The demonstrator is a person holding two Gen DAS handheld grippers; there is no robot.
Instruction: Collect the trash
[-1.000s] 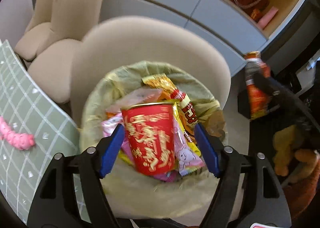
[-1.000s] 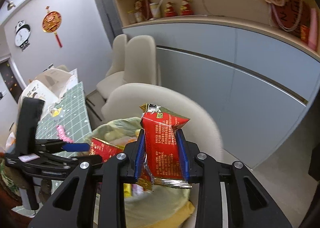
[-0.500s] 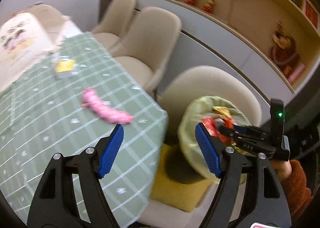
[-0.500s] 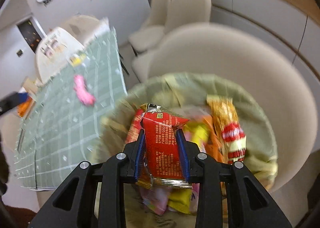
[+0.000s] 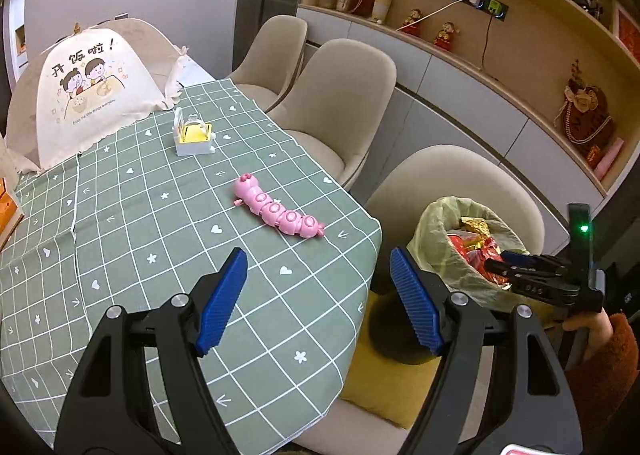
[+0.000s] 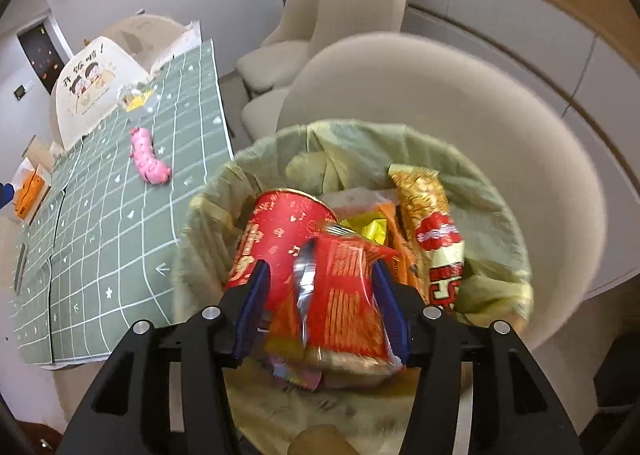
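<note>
I see a table under a green checked tablecloth point(image 5: 160, 247) filling the left of the left wrist view, with beige chairs point(image 5: 340, 95) along its right edge and wall shelves of ornaments across the upper right. On the cloth lie a pink caterpillar toy point(image 5: 280, 211), near the centre, and a small white box with yellow inside point(image 5: 194, 135) above it; a printed fabric food cover point(image 5: 88, 87) sits at upper left.

My left gripper point(image 5: 320, 307) stands wide apart over the table corner, with nothing between its blue pads and touching nothing.

My right gripper point(image 6: 320, 307), low in the centre of its own view, has just been opening. A red snack packet point(image 6: 344, 295) sits between the pads, blurred, over the bin bag point(image 6: 500, 255), a pale green liner on a chair seat. I cannot tell whether the right pad still touches it; the left pad stands clear. Inside the bag lie a red paper cup point(image 6: 280, 239) and a gold and red wrapper point(image 6: 436, 231).

In the left wrist view the bin bag point(image 5: 440, 247) appears at right, the right gripper point(image 5: 496, 261) poised at its mouth; a hand in an orange sleeve point(image 5: 588, 329) is cut off by the frame edge.
</note>
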